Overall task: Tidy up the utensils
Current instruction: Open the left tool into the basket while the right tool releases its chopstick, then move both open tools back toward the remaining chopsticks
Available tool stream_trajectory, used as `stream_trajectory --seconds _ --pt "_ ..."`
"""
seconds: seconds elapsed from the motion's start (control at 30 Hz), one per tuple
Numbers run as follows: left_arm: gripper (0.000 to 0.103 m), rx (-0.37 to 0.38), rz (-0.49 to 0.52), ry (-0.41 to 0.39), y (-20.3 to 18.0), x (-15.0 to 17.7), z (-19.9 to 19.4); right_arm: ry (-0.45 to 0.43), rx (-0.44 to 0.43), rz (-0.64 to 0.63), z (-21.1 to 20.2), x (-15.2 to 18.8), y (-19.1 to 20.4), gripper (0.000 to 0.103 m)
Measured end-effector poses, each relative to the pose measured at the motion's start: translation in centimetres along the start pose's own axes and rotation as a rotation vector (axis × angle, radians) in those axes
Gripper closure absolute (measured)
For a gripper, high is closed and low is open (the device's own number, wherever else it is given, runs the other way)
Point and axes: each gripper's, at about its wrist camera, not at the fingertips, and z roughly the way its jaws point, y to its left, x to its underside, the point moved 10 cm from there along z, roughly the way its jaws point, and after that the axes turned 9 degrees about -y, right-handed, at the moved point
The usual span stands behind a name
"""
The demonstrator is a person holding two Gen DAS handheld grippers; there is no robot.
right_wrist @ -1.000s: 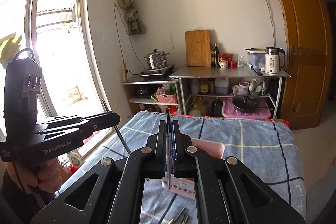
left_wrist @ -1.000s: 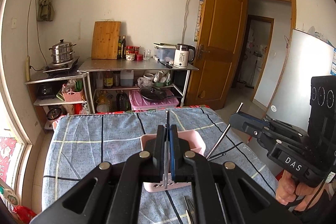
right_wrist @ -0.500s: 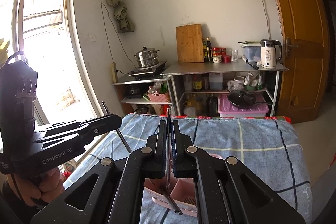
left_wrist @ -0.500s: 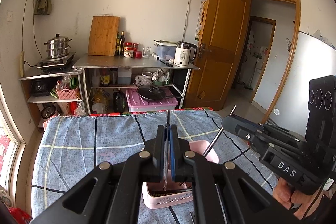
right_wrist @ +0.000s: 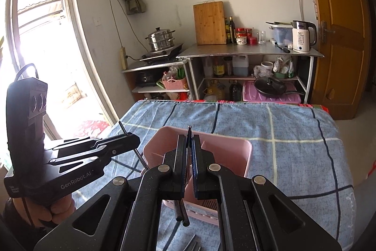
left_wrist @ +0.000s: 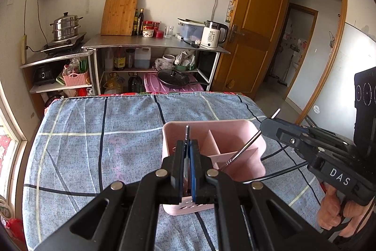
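A pink divided utensil holder (left_wrist: 237, 133) stands on the blue checked tablecloth; it also shows in the right wrist view (right_wrist: 237, 152). My left gripper (left_wrist: 187, 147) is shut on a thin metal utensil (left_wrist: 187, 133), held upright over the holder's left compartment. My right gripper (right_wrist: 189, 145) is shut on a thin dark utensil (right_wrist: 189, 131) over the holder. In the left wrist view the right gripper's utensil (left_wrist: 244, 149) slants down into a right compartment. In the right wrist view the left gripper's utensil (right_wrist: 141, 158) points down at the holder's left edge.
The tablecloth (left_wrist: 105, 133) covers the table. More dark utensils (right_wrist: 192, 244) lie on the cloth near the front edge. Behind stand a steel shelf unit (left_wrist: 150, 44) with a kettle and cutting board, and an open wooden door (left_wrist: 253, 22).
Both grippers have moved forward and down over the pink holder, still shut on their utensils. The utensil tips now reach into or at the holder.
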Motion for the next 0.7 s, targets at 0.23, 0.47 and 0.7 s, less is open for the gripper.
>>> stream_trajectory --seconds 0.23,0.47,0.7 --pt "0.083 -0.015 -0.005 -0.012 0.3 0.2 -1.2 -0.004 -0.022 0.003 -1.4 0.3 -0.2 0.087" --pt "0.074 -0.03 -0.012 -0.07 0.3 -0.1 -4.2 -0.06 -0.01 0.001 -4.9 -0.2 -0.8 0.087" --pt "0.068 -0.024 -0.009 -0.14 -0.9 1.1 -8.8 -0.115 -0.004 -0.005 -9.9 0.8 -1.0 0.086"
